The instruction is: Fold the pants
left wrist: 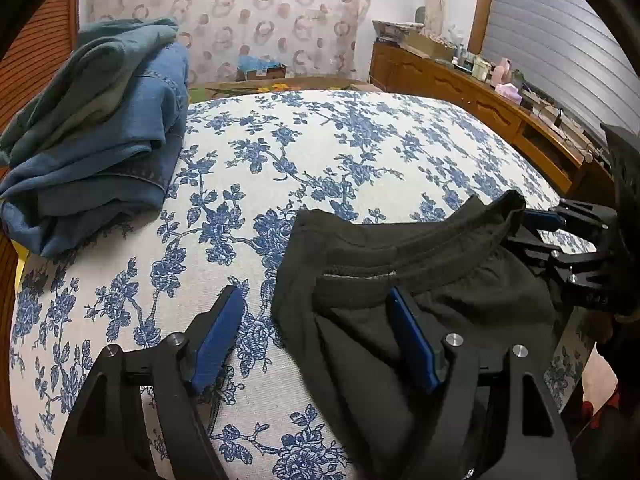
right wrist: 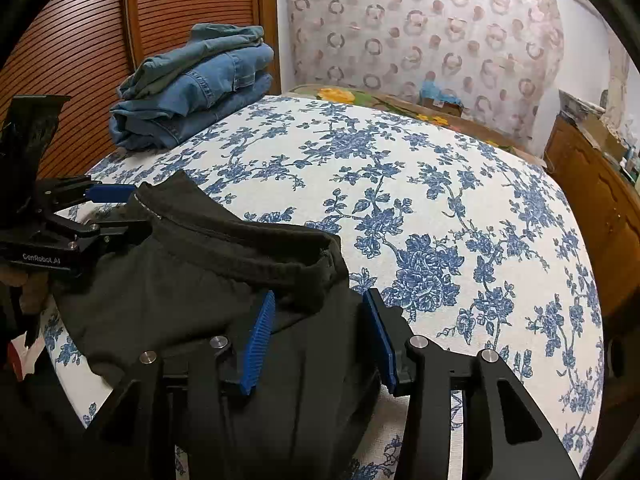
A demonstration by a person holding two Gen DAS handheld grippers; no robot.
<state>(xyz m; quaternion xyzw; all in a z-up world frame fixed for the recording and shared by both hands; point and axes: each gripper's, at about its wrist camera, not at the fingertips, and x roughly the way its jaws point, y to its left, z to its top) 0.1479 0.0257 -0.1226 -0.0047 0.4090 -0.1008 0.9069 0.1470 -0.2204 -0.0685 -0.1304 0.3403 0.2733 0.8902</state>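
Pants (left wrist: 420,280) lie on the bed (left wrist: 320,152) beneath both released grippers, left gripper (left wrist: 316,340) and right gripper (right wrist: 320,340).

Soft, even indoor light, faint shadows, no glare; sharp focus, with strong fisheye bending and dark vignetted corners.

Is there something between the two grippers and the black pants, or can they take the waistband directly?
Nothing visible is in the way. The left gripper and the right gripper are both open, right at the waistband of the black pants. The folded jeans lie apart at the bed's far corner.
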